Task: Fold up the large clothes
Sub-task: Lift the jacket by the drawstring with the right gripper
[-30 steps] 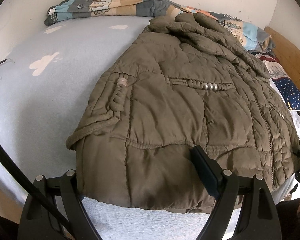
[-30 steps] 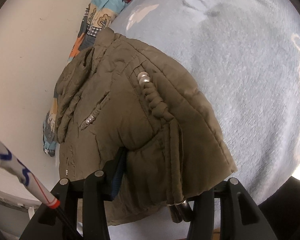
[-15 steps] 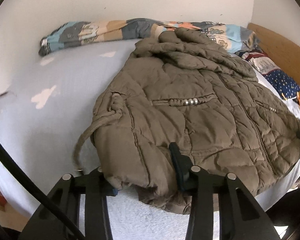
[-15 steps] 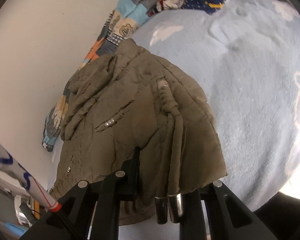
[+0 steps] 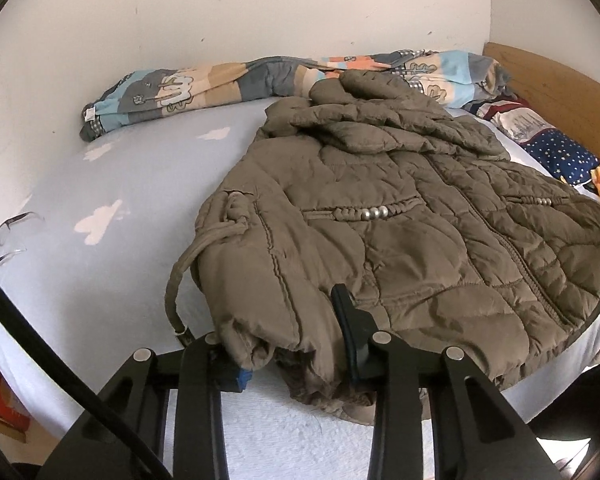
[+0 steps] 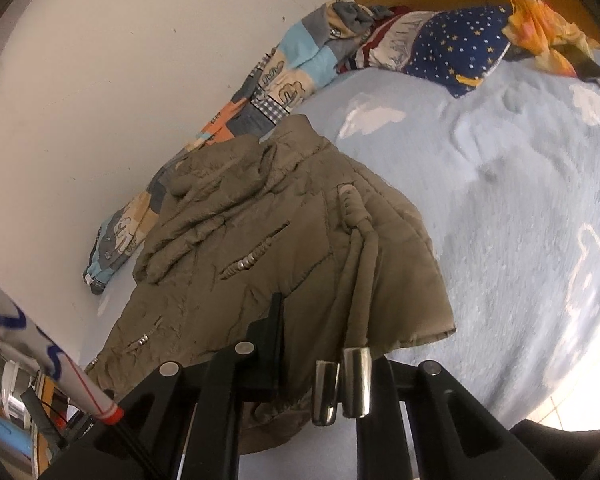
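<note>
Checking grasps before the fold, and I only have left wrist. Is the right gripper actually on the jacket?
Observer: Yes. The right gripper is shut on the hem of the quilted jacket, with fabric bunched between its fingers.
Operator: Drawcord on that side loose?
Observer: Two drawcord ends with metal tips hang down over the gripper, right in front of the lens.
Operator: Anything else I'm missing?
Observer: A dark flat object, apparently a phone, lies next to the orange cloth.
</note>
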Demonstrator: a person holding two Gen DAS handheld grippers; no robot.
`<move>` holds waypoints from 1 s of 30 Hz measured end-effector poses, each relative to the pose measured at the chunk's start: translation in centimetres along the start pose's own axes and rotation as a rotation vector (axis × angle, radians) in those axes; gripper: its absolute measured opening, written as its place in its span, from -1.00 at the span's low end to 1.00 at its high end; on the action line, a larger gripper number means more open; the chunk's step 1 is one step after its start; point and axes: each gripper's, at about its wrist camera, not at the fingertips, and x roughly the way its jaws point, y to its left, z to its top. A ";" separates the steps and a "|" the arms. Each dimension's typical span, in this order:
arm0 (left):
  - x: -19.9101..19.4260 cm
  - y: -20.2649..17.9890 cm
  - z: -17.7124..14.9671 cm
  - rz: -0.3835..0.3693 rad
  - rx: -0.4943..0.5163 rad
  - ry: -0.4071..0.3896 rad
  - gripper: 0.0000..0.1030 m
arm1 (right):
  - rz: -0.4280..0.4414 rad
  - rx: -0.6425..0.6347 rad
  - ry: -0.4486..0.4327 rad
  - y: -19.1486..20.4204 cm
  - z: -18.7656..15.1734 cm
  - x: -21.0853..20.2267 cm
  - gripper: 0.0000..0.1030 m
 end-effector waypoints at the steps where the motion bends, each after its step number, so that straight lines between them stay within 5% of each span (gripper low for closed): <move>1: -0.1 0.0 0.0 -0.001 0.001 -0.001 -0.36 | 0.002 0.000 -0.003 0.1 0.1 -0.1 -0.73; 16: -1.4 0.0 0.9 -0.015 0.026 -0.005 -0.36 | 0.042 -0.020 -0.042 0.6 1.1 -1.6 -0.73; 30: -2.6 1.9 5.0 -0.137 0.011 -0.016 -0.36 | 0.105 -0.128 -0.096 4.7 5.8 -2.7 -0.74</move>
